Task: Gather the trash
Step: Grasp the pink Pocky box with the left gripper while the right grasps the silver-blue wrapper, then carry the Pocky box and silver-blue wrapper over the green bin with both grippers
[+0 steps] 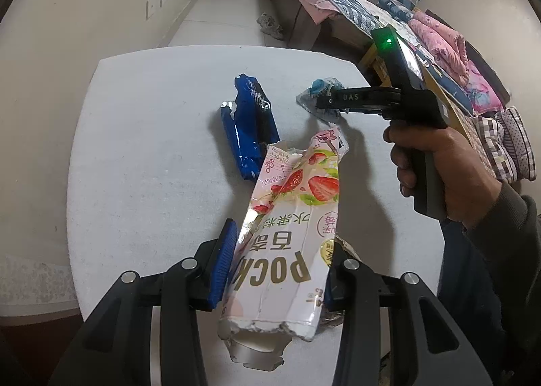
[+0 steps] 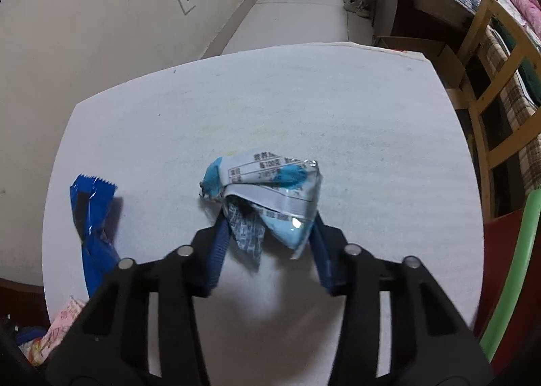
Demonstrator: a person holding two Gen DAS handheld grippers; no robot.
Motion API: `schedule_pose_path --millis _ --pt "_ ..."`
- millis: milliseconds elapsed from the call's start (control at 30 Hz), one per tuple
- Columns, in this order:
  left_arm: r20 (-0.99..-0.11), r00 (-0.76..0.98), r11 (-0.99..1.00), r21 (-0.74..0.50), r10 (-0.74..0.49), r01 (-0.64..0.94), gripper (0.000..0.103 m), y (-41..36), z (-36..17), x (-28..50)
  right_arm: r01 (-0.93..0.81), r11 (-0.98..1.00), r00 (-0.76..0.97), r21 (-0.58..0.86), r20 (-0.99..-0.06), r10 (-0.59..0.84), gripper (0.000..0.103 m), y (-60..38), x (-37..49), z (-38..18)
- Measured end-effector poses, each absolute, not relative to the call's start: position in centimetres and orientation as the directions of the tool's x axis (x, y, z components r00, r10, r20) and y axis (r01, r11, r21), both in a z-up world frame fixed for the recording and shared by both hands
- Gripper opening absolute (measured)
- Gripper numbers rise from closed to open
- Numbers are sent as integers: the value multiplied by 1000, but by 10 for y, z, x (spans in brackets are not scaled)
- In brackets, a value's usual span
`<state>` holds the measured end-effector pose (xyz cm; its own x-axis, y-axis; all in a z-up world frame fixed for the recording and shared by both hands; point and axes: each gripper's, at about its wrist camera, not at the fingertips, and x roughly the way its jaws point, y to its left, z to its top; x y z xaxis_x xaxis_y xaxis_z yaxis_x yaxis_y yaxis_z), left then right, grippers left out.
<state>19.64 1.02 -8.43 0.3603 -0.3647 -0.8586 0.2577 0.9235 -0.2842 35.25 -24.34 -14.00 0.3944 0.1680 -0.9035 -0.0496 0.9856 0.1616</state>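
My left gripper [image 1: 280, 260] is shut on a flattened pink strawberry Pocky box [image 1: 290, 217], which sticks out forward above the white table [image 1: 135, 149]. Just beyond the box a dark blue wrapper [image 1: 248, 125] lies flat on the table. At the far right of the table a hand [image 1: 436, 162] holds my right gripper [image 1: 333, 98], whose fingers pinch a crumpled blue-and-white wrapper [image 1: 312, 91]. The right wrist view shows that wrapper [image 2: 267, 189] squeezed between the blue pads of the right gripper [image 2: 270, 237], low over the table [image 2: 338, 115]. The dark blue wrapper [image 2: 91, 213] lies to its left.
A bed with piled quilts [image 1: 439, 41] runs along the right side. A wooden chair [image 2: 490, 108] and a green tube [image 2: 514, 271] stand close to the table's right edge. An open cardboard box [image 2: 422, 51] sits behind the table, and a wall [image 2: 84, 30] lies to the left.
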Motion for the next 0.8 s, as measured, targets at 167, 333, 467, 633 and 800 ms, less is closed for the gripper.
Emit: schedule_pose_path --millis 167,333,467,633,800 --pt "-856 371 926 -276 -359 259 39 5 -80 194 -69 985 413 159 -894 173 35 -249 336 -126" --pt "-851 396 933 -263 -344 246 39 3 -71 189 -85 984 447 156 -877 177 34 -261 306 -105" --pt "-846 414 936 -253 -337 245 39 -3 -61 183 -92 984 466 153 -867 178 34 -270 279 -89" --pt "-839 434 938 -238 -329 252 39 -14 -52 177 -96 984 486 147 -856 175 34 -281 248 -73" --pt "-835 451 942 -220 -317 255 39 -29 -45 175 -81 986 500 144 -850 165 34 -299 223 -61"
